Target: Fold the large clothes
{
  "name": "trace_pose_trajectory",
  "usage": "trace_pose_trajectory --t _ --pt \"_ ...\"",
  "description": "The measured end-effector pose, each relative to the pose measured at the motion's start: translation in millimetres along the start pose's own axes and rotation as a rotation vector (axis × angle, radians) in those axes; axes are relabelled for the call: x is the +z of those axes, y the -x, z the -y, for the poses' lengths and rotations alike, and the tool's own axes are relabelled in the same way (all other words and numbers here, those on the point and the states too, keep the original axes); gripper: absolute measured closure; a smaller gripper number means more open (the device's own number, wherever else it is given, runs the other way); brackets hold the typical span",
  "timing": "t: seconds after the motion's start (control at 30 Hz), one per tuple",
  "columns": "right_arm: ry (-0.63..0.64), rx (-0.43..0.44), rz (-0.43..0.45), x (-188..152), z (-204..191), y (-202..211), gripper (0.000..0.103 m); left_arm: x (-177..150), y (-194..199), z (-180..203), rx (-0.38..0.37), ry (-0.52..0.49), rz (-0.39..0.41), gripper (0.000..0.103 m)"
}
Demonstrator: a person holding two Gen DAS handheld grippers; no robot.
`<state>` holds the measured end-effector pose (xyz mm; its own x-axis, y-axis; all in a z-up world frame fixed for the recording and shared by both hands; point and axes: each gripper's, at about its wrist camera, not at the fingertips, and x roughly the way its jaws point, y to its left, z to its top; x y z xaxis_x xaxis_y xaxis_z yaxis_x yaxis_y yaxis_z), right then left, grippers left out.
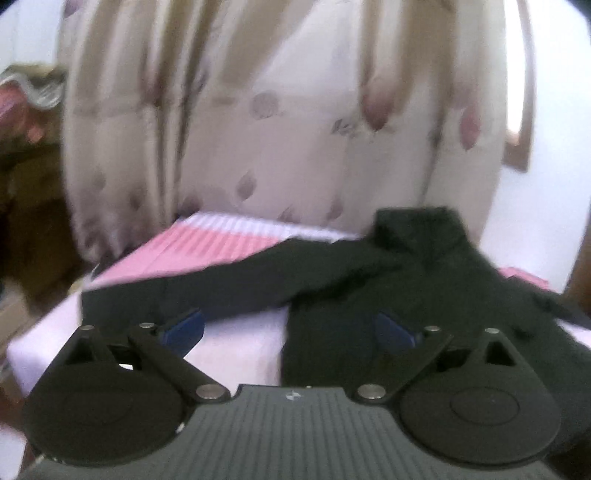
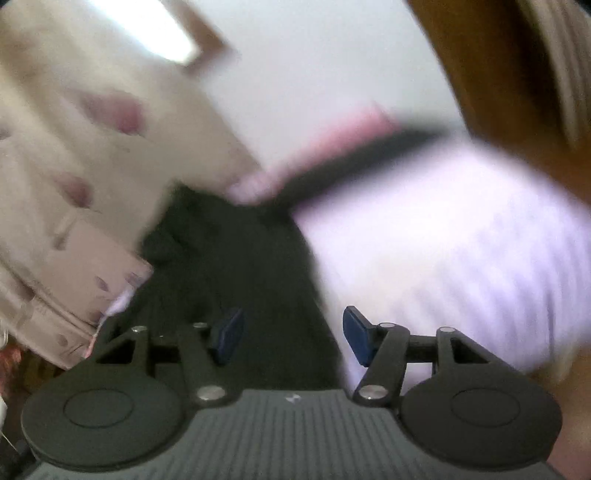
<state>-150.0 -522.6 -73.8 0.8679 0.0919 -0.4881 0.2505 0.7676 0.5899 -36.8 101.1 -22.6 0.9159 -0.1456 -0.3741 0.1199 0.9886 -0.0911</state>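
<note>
- Our left gripper [image 1: 290, 328] has its fingers spread wide on nothing; the right gripper [image 2: 291, 334] is parted too, empty.
- The dark jacket [image 1: 388, 280] lies flat across the bed [image 1: 236, 343], one sleeve reaching its left edge.
- We risk pinching bedsheet along with cloth.
- Blur hides hems; the right sleeve is cut off.

Cream leaf-print curtain [image 1: 280, 110] behind pink-striped bed [image 1: 207, 247]; white wall [image 1: 535, 221]; possibly window [image 2: 162, 33], blurred.
</note>
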Motion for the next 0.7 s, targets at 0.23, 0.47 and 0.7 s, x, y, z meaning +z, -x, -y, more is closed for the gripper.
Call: trace_pose_trajectory --t 0.23,0.47,0.7 --pt "0.535 0.127 -0.055 65 -166 -112 0.071 35 -107 62 -0.163 0.008 -0.004 0.011" --pt "0.674 0.176 -0.252 78 -265 -343 0.078 3 -222 84 -0.089 -0.089 -0.042 0.011" --pt "0.675 0.081 -0.391 58 -271 -518 0.085 -15 -251 50 -0.102 0.033 -0.095 0.007"
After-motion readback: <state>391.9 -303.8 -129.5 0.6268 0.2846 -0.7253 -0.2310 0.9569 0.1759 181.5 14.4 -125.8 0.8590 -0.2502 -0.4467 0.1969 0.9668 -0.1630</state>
